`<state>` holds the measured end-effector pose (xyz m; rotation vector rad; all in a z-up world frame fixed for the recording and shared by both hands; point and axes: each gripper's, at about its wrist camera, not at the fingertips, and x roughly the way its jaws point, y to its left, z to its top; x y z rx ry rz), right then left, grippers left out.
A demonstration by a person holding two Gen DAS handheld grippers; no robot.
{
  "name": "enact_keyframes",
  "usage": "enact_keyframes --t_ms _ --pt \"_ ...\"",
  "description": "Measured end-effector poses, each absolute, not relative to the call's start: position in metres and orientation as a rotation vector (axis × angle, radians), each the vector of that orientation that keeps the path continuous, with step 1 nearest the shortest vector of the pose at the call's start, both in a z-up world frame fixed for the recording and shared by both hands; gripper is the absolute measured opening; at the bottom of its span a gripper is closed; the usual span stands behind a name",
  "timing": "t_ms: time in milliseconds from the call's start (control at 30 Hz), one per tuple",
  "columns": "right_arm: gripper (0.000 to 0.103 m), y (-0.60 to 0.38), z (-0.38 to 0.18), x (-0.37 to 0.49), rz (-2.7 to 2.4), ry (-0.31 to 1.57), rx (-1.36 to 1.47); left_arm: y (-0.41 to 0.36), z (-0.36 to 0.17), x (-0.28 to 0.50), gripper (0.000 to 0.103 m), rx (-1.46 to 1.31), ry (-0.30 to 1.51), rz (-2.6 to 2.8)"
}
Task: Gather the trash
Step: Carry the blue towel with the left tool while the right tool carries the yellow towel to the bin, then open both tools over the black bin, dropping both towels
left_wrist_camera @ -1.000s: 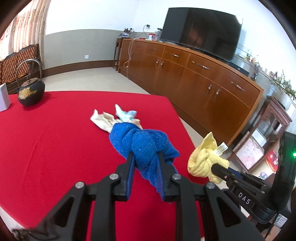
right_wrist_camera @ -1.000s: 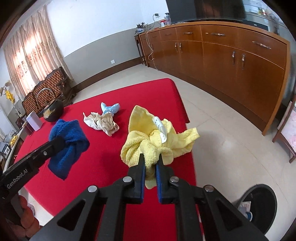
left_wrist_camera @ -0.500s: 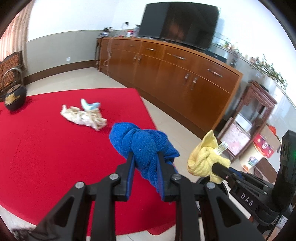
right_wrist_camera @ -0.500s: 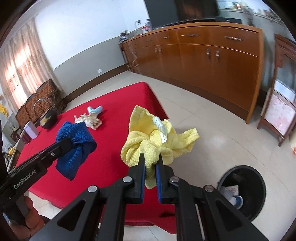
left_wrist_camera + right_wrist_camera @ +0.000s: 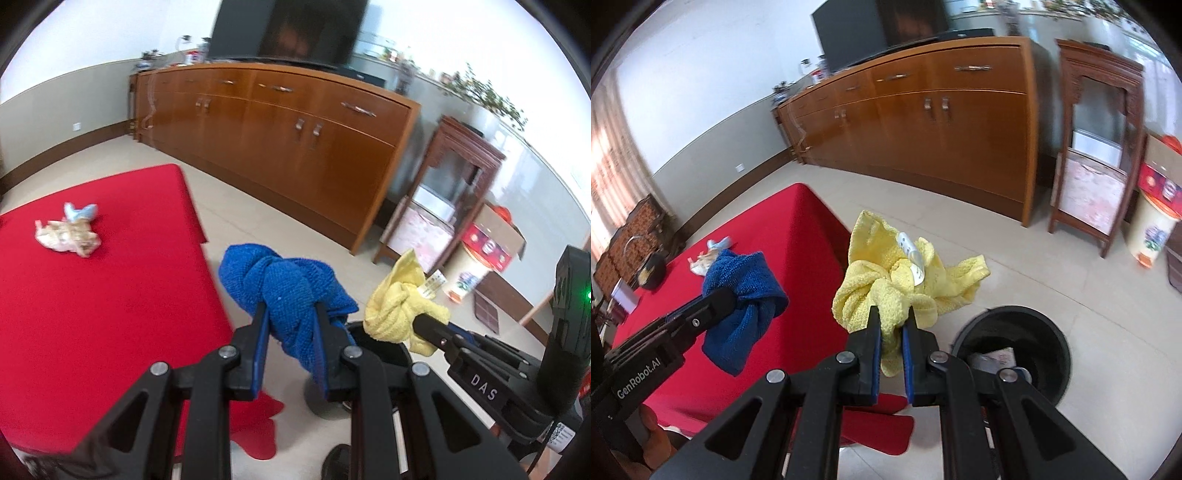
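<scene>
My left gripper (image 5: 290, 314) is shut on a crumpled blue cloth (image 5: 280, 280) and holds it in the air past the right edge of the red table (image 5: 92, 295). My right gripper (image 5: 890, 321) is shut on a crumpled yellow cloth (image 5: 901, 273) with a white tag, held above the floor just left of a black round bin (image 5: 1015, 350). The bin shows partly behind both cloths in the left wrist view (image 5: 380, 350). A beige crumpled wad (image 5: 68, 236) and a light blue scrap (image 5: 79, 212) lie on the table.
A long wooden sideboard (image 5: 923, 122) with a TV runs along the wall. A dark wooden stand (image 5: 1097, 147) and a printed tub (image 5: 1152, 229) stand to its right. A black teapot (image 5: 650, 269) and a white box (image 5: 624, 299) sit at the table's far end.
Both grippers have swung right, off the table and out over the floor, carrying their cloths. The bin now lies close beside the yellow cloth.
</scene>
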<state>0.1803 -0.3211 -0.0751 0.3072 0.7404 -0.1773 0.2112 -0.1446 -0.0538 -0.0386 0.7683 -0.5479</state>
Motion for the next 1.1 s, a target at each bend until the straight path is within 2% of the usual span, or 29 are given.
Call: enact_keyframes --t_ms 500,1100 --pt "0.010 -0.420 -0.117 0.127 -0.366 0.805 0.408 -0.241 -0.093 0.196 0.024 0.058 0.886 -0.695" --pt "0.010 -0.494 -0.186 0.151 -0.457 0.953 0.494 -0.309 -0.156 0.207 0.024 0.117 1.058 -0.746"
